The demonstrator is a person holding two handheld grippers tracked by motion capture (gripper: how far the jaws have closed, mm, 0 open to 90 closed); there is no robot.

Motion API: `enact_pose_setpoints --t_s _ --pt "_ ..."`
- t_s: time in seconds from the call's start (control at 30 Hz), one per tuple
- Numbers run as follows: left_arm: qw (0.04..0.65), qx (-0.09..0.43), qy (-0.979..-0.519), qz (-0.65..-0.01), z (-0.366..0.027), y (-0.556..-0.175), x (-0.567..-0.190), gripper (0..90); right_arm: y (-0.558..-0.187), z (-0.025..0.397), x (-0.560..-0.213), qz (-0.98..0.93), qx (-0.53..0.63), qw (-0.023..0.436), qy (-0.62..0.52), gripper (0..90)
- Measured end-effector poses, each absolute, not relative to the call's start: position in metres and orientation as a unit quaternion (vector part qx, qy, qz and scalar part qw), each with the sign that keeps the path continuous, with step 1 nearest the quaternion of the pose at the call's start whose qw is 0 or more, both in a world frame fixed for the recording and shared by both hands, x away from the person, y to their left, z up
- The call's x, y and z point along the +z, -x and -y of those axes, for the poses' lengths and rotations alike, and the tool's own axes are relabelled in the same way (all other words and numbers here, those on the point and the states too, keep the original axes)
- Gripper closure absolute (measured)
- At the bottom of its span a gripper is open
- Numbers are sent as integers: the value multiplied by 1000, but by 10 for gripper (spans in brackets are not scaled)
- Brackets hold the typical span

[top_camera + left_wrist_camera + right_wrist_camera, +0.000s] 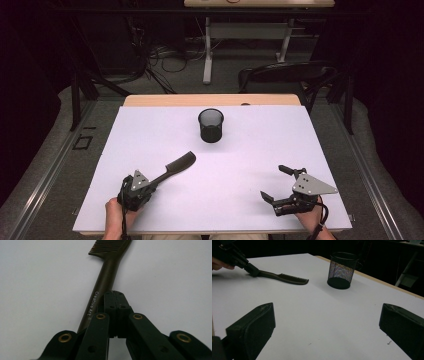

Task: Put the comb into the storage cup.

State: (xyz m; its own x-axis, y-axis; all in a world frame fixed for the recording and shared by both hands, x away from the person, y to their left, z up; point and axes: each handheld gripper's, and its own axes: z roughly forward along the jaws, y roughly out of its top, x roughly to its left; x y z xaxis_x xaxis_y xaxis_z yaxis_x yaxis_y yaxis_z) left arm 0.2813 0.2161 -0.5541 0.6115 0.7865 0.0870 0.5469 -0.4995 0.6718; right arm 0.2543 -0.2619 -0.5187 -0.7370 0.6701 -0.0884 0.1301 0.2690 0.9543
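Note:
A dark comb (175, 167) lies on the white table top, teeth toward the far right. Its handle (100, 290), printed "Creative Art", runs back under my left gripper (115, 296). That gripper's jaws are pressed together with no gap, and the handle passes just left of and beneath them. In the right gripper view the left gripper (252, 270) sits over the end of the comb (287, 278). My right gripper (277, 182) rests near the front right edge, open and holding nothing. A black mesh cup (210, 125) stands upright at the middle back.
The white sheet (260, 145) covers the table, with a wooden strip (150, 100) along its far edge. A black chair (285, 72) and a desk frame stand on the floor beyond. A hand (219, 263) holds the left gripper.

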Motion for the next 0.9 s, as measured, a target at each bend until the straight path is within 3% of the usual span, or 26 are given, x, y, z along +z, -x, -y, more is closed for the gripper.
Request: enact_pose_setpoints --t_s 0.9 --pt "310 213 -836 -400 -217 -287 -554 900 -256 261 -520 -760 540 248 -262 2"
